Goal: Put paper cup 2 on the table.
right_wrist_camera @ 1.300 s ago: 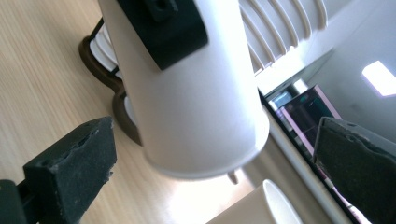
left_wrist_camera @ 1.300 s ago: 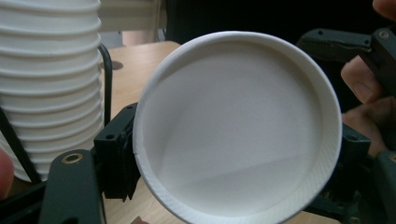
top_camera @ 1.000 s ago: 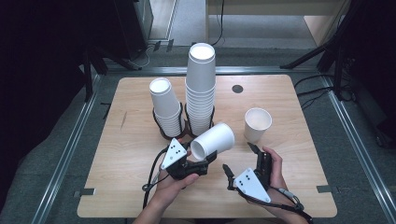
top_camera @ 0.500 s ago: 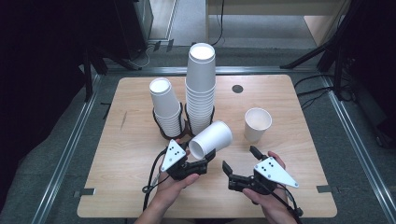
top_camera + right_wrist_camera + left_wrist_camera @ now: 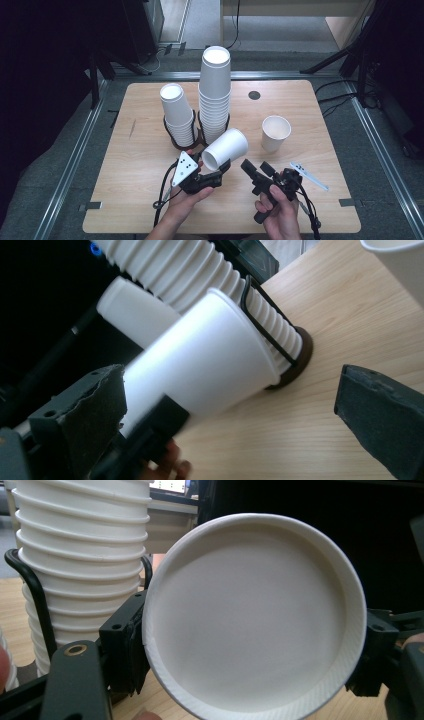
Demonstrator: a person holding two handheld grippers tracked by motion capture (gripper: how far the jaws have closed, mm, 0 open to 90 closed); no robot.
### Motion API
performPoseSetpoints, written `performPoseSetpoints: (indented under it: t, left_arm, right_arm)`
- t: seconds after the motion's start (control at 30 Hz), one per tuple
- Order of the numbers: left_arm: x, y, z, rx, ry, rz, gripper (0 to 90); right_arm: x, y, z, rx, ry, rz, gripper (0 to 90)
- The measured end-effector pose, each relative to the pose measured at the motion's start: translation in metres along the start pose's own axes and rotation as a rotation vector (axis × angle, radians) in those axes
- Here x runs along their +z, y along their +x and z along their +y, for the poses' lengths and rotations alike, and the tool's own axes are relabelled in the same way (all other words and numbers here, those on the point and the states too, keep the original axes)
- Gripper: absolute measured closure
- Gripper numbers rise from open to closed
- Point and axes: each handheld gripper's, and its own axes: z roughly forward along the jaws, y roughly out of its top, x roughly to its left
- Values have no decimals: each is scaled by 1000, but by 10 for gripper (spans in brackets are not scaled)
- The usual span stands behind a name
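Observation:
My left gripper (image 5: 216, 168) is shut on the rim end of a white paper cup (image 5: 226, 147), which it holds on its side above the table's front middle. In the left gripper view the cup's open mouth (image 5: 255, 615) faces the camera between the two jaws. My right gripper (image 5: 256, 169) stands open just right of that cup, rolled onto its side, with nothing between its fingers. In the right gripper view the held cup (image 5: 200, 365) lies ahead between the spread jaws, apart from both.
A tall cup stack (image 5: 215, 95) and a shorter stack (image 5: 178, 116) stand in black wire holders behind the held cup. A single upright cup (image 5: 275, 133) sits to the right. The wooden table (image 5: 125, 165) has a small black hole (image 5: 254, 95) at the back.
My right gripper has rolled over, its grey plate swinging from the left to the right side, and its jaws now point toward the held cup. The left gripper has kept the cup steady.

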Motion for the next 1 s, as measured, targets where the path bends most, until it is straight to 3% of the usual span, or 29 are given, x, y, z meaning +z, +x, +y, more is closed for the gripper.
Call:
performPoseSetpoints:
  t: [0.03, 0.07, 0.1, 0.33, 0.4, 0.43, 0.47, 0.57, 0.63, 0.67, 0.7, 0.77, 1.0]
  left_arm:
    - [0, 0, 0, 1, -2, 1, 228]
    - [0, 0, 0, 1, -2, 1, 228]
    - [0, -1, -1, 2, -2, 1, 227]
    - [1, -2, -2, 4, -14, 2, 228]
    - [1, -2, -2, 6, -15, 3, 228]
    - [1, -2, -3, 9, -16, 0, 228]
    - [1, -2, -3, 9, -16, 0, 228]
    - [0, -4, -3, 20, -21, -1, 228]
    - [0, -5, -3, 32, -24, 3, 228]
    - [0, -5, -3, 32, -24, 3, 228]
    - [0, -6, -3, 35, -28, -3, 228]
    - [0, -7, -3, 36, -30, -8, 228]
    - [1, -8, -4, 49, -25, -8, 228]
  right_arm:
    - [1, 0, 1, 34, -8, 11, 3]
    - [1, 0, 1, 34, -8, 11, 3]
    - [4, 0, 1, 123, -20, 34, 3]
    - [16, 0, -3, 352, 3, 55, 3]
    - [17, 0, -3, 378, 7, 54, 3]
    - [20, 0, -3, 442, 8, 63, 3]
    - [20, 0, -3, 442, 8, 63, 3]
    - [25, 1, -4, 527, 15, 73, 0]
    - [29, 0, -4, 571, 24, 54, 0]
    - [29, 0, -4, 571, 24, 54, 0]
    - [33, -2, -5, 616, 24, 32, 0]
    - [36, -3, -5, 642, 26, 55, 0]
    - [48, -7, -9, 690, 43, 44, 0]
